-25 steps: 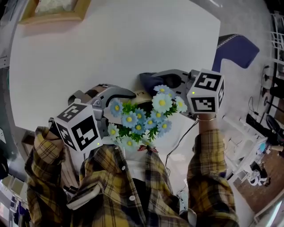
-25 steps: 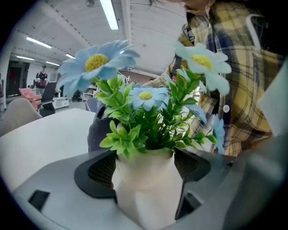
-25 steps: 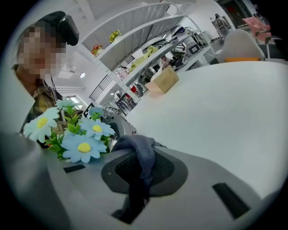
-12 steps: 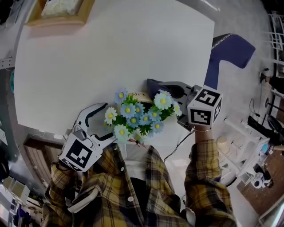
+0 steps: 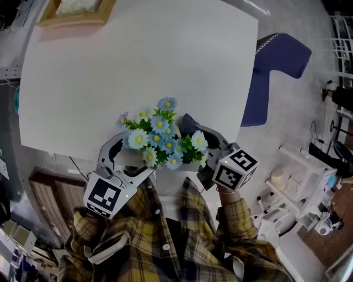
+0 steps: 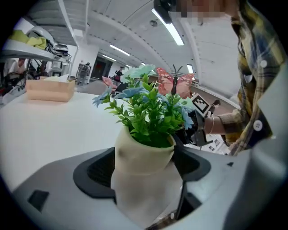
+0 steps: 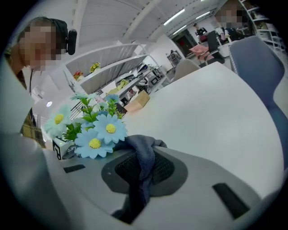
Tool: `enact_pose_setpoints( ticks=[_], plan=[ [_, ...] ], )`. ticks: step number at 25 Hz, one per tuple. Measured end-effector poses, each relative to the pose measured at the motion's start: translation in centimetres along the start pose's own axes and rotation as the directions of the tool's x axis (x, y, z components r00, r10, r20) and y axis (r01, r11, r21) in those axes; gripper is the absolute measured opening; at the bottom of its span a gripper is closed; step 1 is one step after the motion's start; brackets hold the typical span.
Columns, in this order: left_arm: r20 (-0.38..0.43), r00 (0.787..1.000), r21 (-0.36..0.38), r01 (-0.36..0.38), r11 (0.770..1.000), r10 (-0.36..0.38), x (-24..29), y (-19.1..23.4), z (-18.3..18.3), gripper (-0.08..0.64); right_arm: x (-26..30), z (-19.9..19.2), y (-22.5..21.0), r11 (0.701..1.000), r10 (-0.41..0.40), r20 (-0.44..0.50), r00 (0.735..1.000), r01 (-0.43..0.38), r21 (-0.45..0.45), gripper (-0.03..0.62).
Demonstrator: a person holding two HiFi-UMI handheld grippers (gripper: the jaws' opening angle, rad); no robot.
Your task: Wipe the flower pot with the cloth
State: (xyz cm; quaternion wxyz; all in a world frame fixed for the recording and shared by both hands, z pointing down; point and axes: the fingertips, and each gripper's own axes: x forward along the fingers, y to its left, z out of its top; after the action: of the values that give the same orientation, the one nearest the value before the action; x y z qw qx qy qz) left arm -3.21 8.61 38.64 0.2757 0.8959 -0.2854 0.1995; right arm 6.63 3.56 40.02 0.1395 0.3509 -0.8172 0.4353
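A cream flower pot [image 6: 143,167] with blue daisies [image 5: 157,136] and green leaves stands near the front edge of the white table [image 5: 138,60]. My left gripper [image 5: 132,158] reaches in from the lower left, and its jaws press on both sides of the pot [image 5: 132,156]. In the left gripper view the pot fills the gap between the jaws of the left gripper [image 6: 144,157]. My right gripper [image 5: 201,140] is on the pot's right, shut on a dark blue-grey cloth [image 7: 141,155]. The cloth [image 5: 190,122] lies against the flowers; the pot's wall there is hidden.
A wooden tray [image 5: 71,14] stands at the table's far left corner. A blue chair [image 5: 276,60] is beyond the table's right edge. White racks [image 5: 298,171] and cables are on the floor to the right. The table's front edge runs just under both grippers.
The left gripper has rolled over, its marker cube now facing down-left, still around the pot. The right gripper carried the cloth left and toward me, close against the flowers.
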Motion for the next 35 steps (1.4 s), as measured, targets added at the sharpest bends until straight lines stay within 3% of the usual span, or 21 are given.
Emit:
enact_pose_setpoints(
  ticks=[5,9,13,18,23,28,35],
  plan=[
    [0.043,0.997,0.008,-0.063,0.998,0.063,-0.1,-0.2,0.5,0.474,0.1,-2.1,1.9,0.999,-0.025,0.035,0.999,0.023,0.046,0.023],
    [0.06,0.995,0.053,-0.077,0.996,0.074,0.0,0.5,0.8,0.482,0.5,-2.9,2.7,0.998,0.003,0.028,1.0,-0.005,0.059,0.023],
    [0.061,0.998,0.11,-0.019,0.994,0.012,0.3,0.4,1.3,0.482,0.7,-2.4,2.4,0.998,0.028,0.009,1.0,-0.029,0.051,0.023],
    [0.0,0.995,0.195,0.1,0.976,-0.102,0.9,0.3,1.8,0.482,1.8,-0.6,1.8,0.998,0.066,-0.039,0.997,-0.065,0.025,0.023],
    [-0.075,0.975,0.263,0.224,0.938,-0.211,1.2,0.4,2.2,0.482,3.1,1.4,1.4,0.994,0.106,-0.087,0.991,-0.108,-0.03,0.023],
    [-0.132,0.932,0.291,0.361,0.886,-0.337,3.7,0.6,2.7,0.482,4.8,4.2,-1.2,0.985,0.142,-0.151,0.978,-0.155,-0.078,0.023],
    [-0.189,0.872,0.343,0.49,0.801,-0.452,3.7,0.1,3.6,0.482,6.4,6.0,-0.3,0.935,0.277,-0.298,0.913,-0.328,-0.134,0.023]
  ],
)
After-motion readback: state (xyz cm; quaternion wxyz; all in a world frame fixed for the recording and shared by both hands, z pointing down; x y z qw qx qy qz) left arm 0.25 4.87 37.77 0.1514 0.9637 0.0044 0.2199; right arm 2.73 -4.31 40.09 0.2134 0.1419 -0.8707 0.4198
